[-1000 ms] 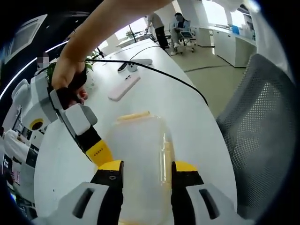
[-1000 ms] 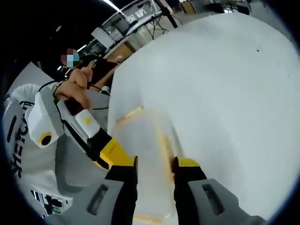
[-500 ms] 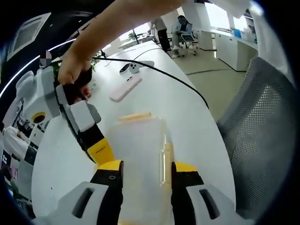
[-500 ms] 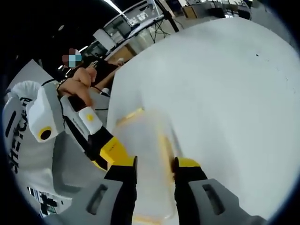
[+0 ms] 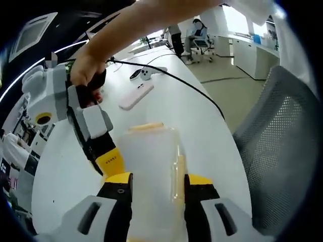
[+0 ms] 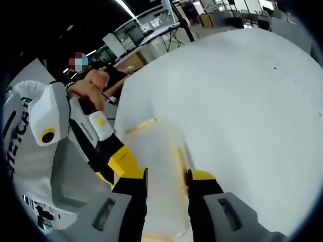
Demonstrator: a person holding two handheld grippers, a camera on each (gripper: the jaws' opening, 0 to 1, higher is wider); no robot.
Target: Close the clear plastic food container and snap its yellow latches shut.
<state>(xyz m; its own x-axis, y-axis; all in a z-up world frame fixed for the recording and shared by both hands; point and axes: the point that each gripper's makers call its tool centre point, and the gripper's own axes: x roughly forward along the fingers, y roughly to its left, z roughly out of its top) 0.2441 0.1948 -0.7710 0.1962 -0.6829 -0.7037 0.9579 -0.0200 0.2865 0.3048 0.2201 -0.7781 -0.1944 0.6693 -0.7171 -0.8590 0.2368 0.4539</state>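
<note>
left gripper (image 5: 154, 180): jaws stand on either side of the clear container (image 5: 150, 166), pressed against its two long walls; reads as clamped on it.
right gripper (image 6: 166, 177): same picture in the right gripper view, jaws either side of the container (image 6: 154, 171) and close against it; looks clamped too, though blur leaves the contact a bit uncertain.
other tool: the right gripper (image 5: 108, 162) comes in from the left of the left gripper view, yellow tip touching or just beside the container's near-left corner, a hand (image 5: 87, 75) on its grip.
container position: on the white table (image 5: 197, 116), directly ahead of both pairs of jaws, lid appears down on the body.
long axis: runs away from each camera, along the jaws.
latches: far-end yellow latch (image 5: 145, 126) lies across the far short end; side yellow latch (image 5: 178, 169) runs along the right long wall, just inside the right jaw. Same two in the right gripper view, far (image 6: 141, 124) and side (image 6: 177, 156). Cannot tell if either is snapped.
key relation: side latch is nearest, beside a jaw tip; far-end latch needs a reach forward along the axis.
edges: table edge is near on the right of the left gripper view, a grey mesh chair (image 5: 282, 146) just past it.
open room: bare tabletop beyond the far end; a pink phone-like slab (image 5: 135, 96) and a black cable (image 5: 186, 83) lie farther off, well apart.
</note>
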